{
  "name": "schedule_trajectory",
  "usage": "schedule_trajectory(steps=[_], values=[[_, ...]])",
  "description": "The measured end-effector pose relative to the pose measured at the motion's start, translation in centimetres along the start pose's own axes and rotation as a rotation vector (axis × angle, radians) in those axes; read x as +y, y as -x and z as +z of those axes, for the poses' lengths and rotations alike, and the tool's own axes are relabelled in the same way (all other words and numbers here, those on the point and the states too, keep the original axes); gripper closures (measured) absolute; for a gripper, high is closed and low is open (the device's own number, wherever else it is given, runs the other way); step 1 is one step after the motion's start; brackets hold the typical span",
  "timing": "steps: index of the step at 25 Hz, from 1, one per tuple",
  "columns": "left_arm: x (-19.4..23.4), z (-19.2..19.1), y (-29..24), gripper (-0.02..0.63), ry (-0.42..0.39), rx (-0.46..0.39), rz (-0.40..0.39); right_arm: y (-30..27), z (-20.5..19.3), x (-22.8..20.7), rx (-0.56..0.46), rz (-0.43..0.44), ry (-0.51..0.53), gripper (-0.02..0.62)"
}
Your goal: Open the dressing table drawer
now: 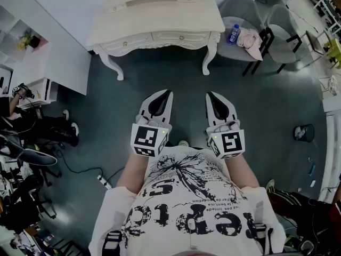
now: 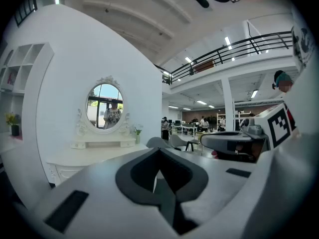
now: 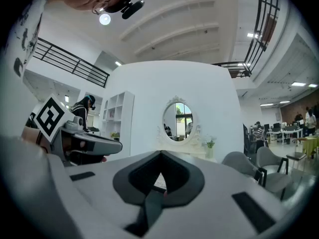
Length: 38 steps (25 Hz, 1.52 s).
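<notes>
A cream dressing table (image 1: 106, 36) with curved legs stands against the wall ahead; its central drawer (image 1: 180, 37) with a small knob is shut. An oval mirror (image 2: 103, 105) tops the table (image 3: 192, 156). My left gripper (image 1: 167, 93) and right gripper (image 1: 210, 95) are held side by side close to my chest, well short of the table, both pointing at it. Each one has its jaws together with nothing between them. From the left gripper view the left gripper (image 2: 160, 178) sits shut; the right gripper (image 3: 158, 176) looks the same in its own view.
Two grey chairs (image 1: 240, 15) stand right of the table, one bearing a water bottle (image 1: 233, 34) and a pink cloth (image 1: 250, 41). White shelving (image 1: 24, 52) is at the left. A power strip and cable (image 1: 102, 181) lie on the floor near my left.
</notes>
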<state>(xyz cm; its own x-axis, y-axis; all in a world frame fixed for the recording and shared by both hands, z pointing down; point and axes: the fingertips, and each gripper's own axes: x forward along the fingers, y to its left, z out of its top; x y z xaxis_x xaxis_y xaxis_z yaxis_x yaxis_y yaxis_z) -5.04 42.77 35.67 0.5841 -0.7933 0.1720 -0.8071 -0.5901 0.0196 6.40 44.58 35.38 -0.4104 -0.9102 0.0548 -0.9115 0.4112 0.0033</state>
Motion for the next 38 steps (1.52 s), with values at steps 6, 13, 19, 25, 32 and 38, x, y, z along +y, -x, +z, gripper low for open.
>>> schedule_trajectory(steps=[6,13,19,25,32,38], values=[[-0.3,-0.2,0.0,0.588,-0.027,0.008,-0.008,0.2,-0.1,0.0,-0.008,-0.005,-0.009,0.578],[0.2,-0.9,-0.7,0.588,-0.019,0.025,-0.02,-0.6,-0.8,-0.2,0.001,-0.006,-0.064,0.578],[2.8,-1.7,-2.7,0.588,-0.012,0.053,-0.037,-3.7,-1.4,-0.3,0.022,-0.009,-0.078,0.578],[8.3,-2.0,-6.6,0.588,0.002,0.063,-0.065,-9.6,-2.2,-0.7,0.049,-0.036,-0.075,0.578],[16.4,0.6,-13.2,0.588,-0.017,0.059,-0.16,-18.7,-0.9,-2.2,0.059,-0.138,-0.083,0.578],[24.1,3.7,-18.0,0.588,-0.037,0.052,-0.202,-26.7,0.5,-2.8,0.07,-0.195,-0.079,0.578]])
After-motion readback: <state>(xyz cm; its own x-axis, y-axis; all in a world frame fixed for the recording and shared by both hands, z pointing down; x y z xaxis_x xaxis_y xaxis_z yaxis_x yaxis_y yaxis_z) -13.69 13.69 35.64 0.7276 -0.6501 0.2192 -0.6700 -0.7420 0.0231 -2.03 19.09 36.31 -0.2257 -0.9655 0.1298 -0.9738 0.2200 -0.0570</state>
